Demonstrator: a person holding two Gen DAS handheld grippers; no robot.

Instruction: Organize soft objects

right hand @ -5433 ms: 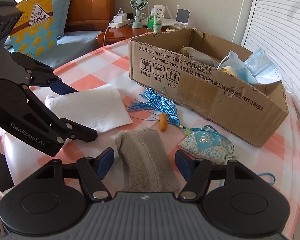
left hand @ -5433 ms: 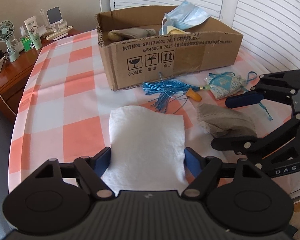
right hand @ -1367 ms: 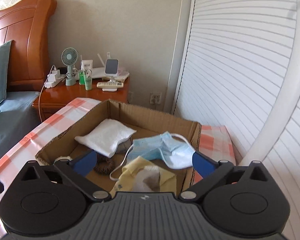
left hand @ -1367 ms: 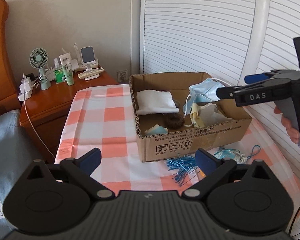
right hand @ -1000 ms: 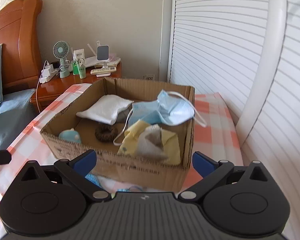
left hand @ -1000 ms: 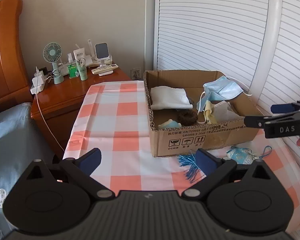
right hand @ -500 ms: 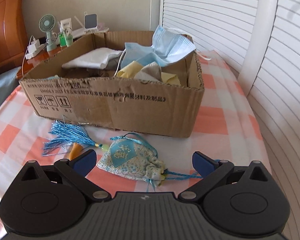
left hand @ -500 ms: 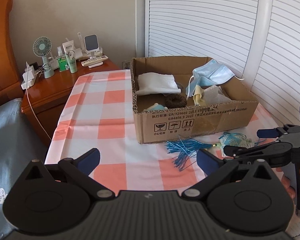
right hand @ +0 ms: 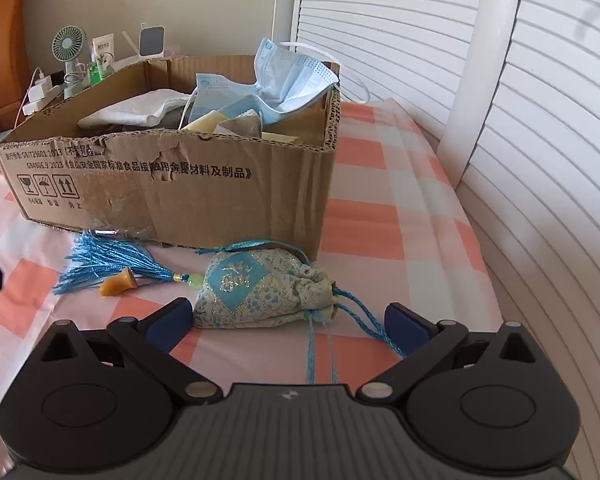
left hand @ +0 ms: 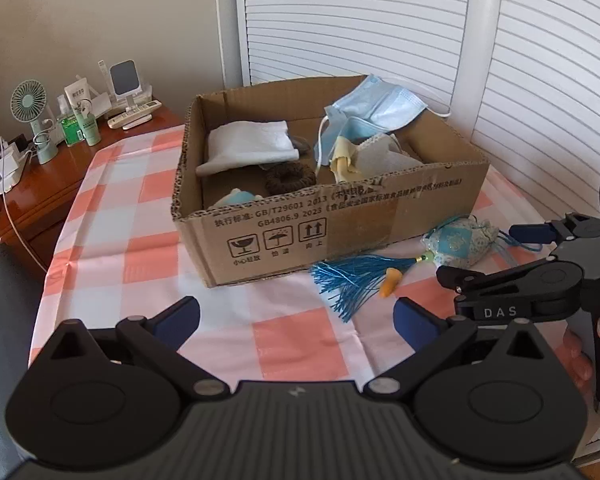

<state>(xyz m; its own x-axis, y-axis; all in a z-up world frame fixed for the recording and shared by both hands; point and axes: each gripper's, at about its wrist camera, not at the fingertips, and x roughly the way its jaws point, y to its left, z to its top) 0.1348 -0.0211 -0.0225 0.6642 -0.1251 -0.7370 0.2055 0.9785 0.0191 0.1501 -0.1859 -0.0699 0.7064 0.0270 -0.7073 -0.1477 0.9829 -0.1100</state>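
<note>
1. Right gripper [right hand: 288,316]: jaws spread wide, nothing held, low over the tablecloth; the sachet [right hand: 260,294] lies just ahead between the fingers.
2. Left gripper [left hand: 296,318]: wide open, empty, held back.
3. Step, as judged: approach to grasp the sachet. Next: advance, close on the fabric body, avoiding the trailing cord.
4. Cardboard box [right hand: 172,184] close behind; tassel [right hand: 108,266] alongside. Room above the box is clear.

It was a home bedroom: a wooden nightstand [left hand: 40,184] held a small fan [left hand: 30,100], beside louvred doors [left hand: 356,20].
</note>
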